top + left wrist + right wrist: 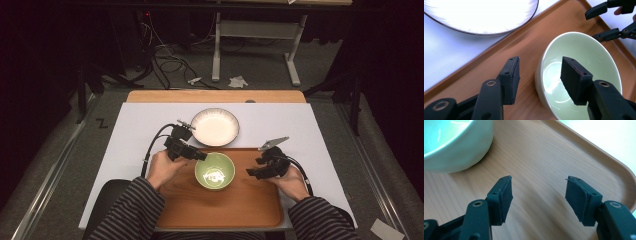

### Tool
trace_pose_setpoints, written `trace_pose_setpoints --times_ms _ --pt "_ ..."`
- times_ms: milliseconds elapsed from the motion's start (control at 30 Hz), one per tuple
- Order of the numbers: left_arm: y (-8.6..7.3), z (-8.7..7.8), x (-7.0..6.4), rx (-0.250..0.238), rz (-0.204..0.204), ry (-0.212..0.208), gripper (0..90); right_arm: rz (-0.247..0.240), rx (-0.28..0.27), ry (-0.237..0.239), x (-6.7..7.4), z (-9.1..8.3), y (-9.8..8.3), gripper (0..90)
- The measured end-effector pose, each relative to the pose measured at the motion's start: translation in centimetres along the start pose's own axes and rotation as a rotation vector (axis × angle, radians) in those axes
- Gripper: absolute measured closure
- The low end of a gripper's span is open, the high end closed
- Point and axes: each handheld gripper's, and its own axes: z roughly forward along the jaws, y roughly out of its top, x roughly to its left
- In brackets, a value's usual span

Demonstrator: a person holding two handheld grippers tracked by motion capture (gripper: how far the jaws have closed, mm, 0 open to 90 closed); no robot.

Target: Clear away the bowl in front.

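1. A green bowl (215, 171) stands upright on a wooden tray (250, 207), towards the tray's far edge and roughly midway between the two grippers.
2. The bowl holds nothing solid; its glazed inside shows light glare at the bottom. Whether a thin film of liquid lies there, I cannot tell.
3. A white plate (215, 126) with a dark rim sits on the white mat (130, 150) just beyond the tray's far edge, apart from the bowl. It is bare, though it is too bright in the left gripper view to see fine detail.
4. The tray carries the bowl; the rest of its wood surface is bare.
5. The left gripper (540, 77) is at the bowl's left rim with its jaws spread wide. One jaw hangs over the bowl's inside, the other stands outside over the tray, so the rim lies between them; the pads do not press on it.
6. The right gripper (539, 198) hovers over the tray to the right of the bowl, near it but apart. Its jaws are spread, with nothing between them but bare wood below.
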Motion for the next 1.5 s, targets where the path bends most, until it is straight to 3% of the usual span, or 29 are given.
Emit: trace_pose_setpoints --times_ms 400,800,1167,1500 --pt "0.9 -1.3 0.9 -0.054 -0.03 0.009 49.8 -0.006 -0.003 0.0 0.0 0.0 0.0 39.9" --pt "1.5 -1.6 2.3 -0.097 -0.043 0.05 49.7 -0.007 -0.004 -0.003 0.0 0.0 0.0 40.0" --pt "1.6 -1.0 3.7 -0.106 -0.042 0.111 48.7 0.004 -0.002 -0.003 0.1 -0.1 0.0 39.9" --pt "1.4 -0.5 4.5 -0.098 -0.06 0.132 48.2 -0.006 -0.003 -0.006 0.0 -0.1 0.0 39.9"
